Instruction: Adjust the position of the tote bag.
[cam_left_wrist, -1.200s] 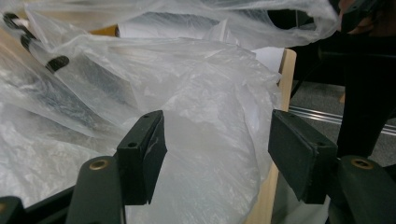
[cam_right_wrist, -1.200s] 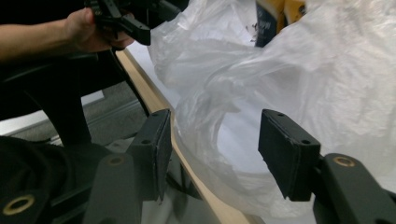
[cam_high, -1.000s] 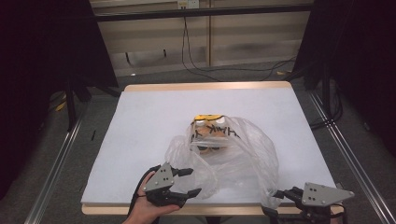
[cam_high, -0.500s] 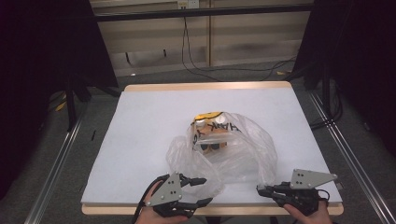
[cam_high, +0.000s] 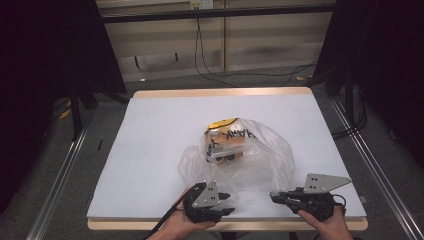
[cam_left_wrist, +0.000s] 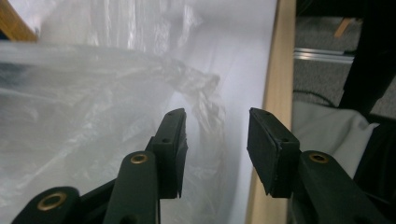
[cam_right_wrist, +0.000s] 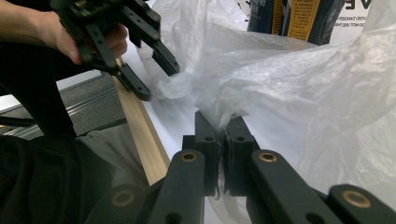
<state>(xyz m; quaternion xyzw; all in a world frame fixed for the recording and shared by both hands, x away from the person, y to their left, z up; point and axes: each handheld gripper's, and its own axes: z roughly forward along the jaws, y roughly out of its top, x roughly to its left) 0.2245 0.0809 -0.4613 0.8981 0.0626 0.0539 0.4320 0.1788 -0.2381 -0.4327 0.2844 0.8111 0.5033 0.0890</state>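
Plastic bag (cam_high: 250, 155) handling, near edge of the surface (cam_high: 150, 150)
Flimsy, slippery film; grab bunched edges. Right tongs (cam_right_wrist: 223, 122) clamped on a fold, left tongs (cam_left_wrist: 215, 135) apart, just been closing around a twisted bit.

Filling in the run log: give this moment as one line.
right tongs: shut on plastic bag edge | left tongs: just been closing, bag handle between, pads not pressing | boxes inside bag

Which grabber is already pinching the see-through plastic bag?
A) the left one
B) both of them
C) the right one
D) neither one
C: in the right gripper view the right gripper has its jaws pressed together on a fold of the plastic bag, while in the left gripper view the left gripper has a clear gap between its jaws and no pad presses the plastic.
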